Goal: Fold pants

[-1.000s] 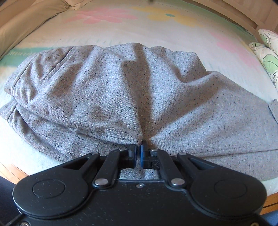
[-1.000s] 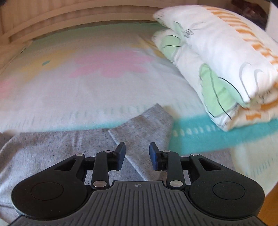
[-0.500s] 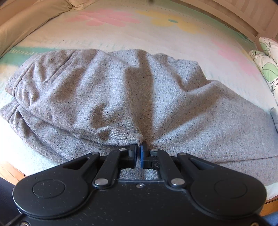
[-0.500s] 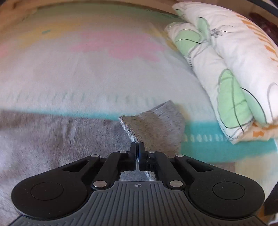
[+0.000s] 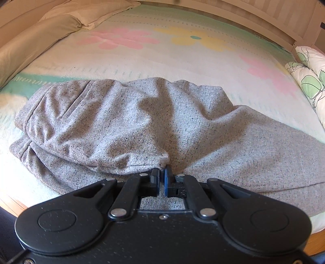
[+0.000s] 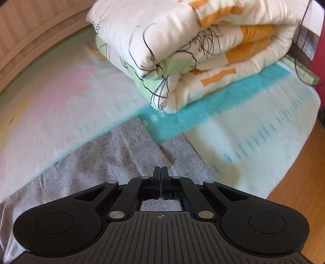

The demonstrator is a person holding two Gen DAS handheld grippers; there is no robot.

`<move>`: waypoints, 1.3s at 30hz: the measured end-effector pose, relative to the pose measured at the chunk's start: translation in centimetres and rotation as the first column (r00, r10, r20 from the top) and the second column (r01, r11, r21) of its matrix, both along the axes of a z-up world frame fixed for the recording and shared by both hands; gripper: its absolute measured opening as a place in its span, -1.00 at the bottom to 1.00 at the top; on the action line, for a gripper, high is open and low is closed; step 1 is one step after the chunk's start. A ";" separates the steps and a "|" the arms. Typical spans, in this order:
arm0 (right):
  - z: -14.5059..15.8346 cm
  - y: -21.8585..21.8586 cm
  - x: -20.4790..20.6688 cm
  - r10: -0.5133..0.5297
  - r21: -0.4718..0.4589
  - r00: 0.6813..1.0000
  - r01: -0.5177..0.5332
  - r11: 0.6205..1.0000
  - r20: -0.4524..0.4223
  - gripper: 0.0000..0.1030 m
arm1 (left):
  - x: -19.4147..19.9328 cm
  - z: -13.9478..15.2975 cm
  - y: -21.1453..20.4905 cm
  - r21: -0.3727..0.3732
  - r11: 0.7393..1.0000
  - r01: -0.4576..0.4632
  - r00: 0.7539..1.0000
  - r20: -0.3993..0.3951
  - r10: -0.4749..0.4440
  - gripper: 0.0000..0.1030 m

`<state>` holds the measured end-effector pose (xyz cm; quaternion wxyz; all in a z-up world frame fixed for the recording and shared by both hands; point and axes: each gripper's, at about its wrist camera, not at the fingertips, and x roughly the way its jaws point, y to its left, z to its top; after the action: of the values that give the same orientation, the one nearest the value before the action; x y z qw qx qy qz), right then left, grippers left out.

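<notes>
Grey speckled pants (image 5: 130, 121) lie on a flowered bed sheet (image 5: 162, 54), waistband at the left, legs running off to the right. My left gripper (image 5: 161, 174) is shut on a fold of the pants at the near edge, and the cloth bunches up around it. In the right wrist view the leg ends (image 6: 126, 150) lie flat near a teal stripe. My right gripper (image 6: 160, 172) is shut just above the leg cloth; whether any cloth is pinched between the fingers does not show.
A folded white quilt (image 6: 193, 46) with green and orange print lies just beyond the leg ends, and it shows at the right in the left wrist view (image 5: 310, 79). Beige pillows (image 5: 36, 40) lie far left. A wooden headboard (image 5: 264, 14) runs behind. Wooden floor (image 6: 300, 172) lies right of the bed.
My right gripper closed from open and swung right toward the quilt, over the leg ends. My left gripper kept its hold and the pants slid down and nearer in its view.
</notes>
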<state>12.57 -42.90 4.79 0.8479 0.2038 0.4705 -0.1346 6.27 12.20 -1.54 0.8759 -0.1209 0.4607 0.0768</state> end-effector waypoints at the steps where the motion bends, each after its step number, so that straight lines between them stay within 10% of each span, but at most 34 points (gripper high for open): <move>1: -0.3 -0.4 0.1 -0.006 0.047 1.000 0.006 0.999 0.014 -0.93 | 0.0 0.0 -0.1 0.007 1.000 0.000 1.000 -0.002 0.000 -0.89; 5: -1.7 -1.4 0.6 -0.035 0.159 0.999 0.030 0.987 0.031 -0.51 | 0.3 -0.6 -0.3 0.020 1.000 0.000 1.000 -0.021 0.000 -0.89; 20: -7.2 -2.8 2.2 -0.191 0.305 0.979 0.161 0.939 0.071 -0.51 | 1.4 -2.6 -1.0 0.050 0.999 -0.002 0.996 -0.086 0.006 -0.89; 22: -6.4 -2.3 2.2 -0.173 0.258 0.977 0.136 0.956 0.127 -0.90 | 1.5 -2.6 -0.9 0.046 0.999 -0.006 0.996 -0.087 0.010 -0.89; 32: 3.1 -1.0 -2.8 -0.017 0.095 0.931 -0.019 0.995 0.365 -0.91 | -0.5 2.6 -1.0 0.063 0.998 0.013 0.998 0.054 -0.016 -0.90; 39: -3.5 -2.6 -3.5 -0.041 0.052 0.992 0.035 0.998 0.119 -0.91 | -0.5 -3.0 -0.7 0.008 1.000 0.023 0.992 -0.128 -0.021 -0.89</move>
<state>9.06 -45.53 1.28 0.8667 0.2414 0.4178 -0.1263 5.77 11.46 -4.52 0.8460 -0.1066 0.5167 0.0768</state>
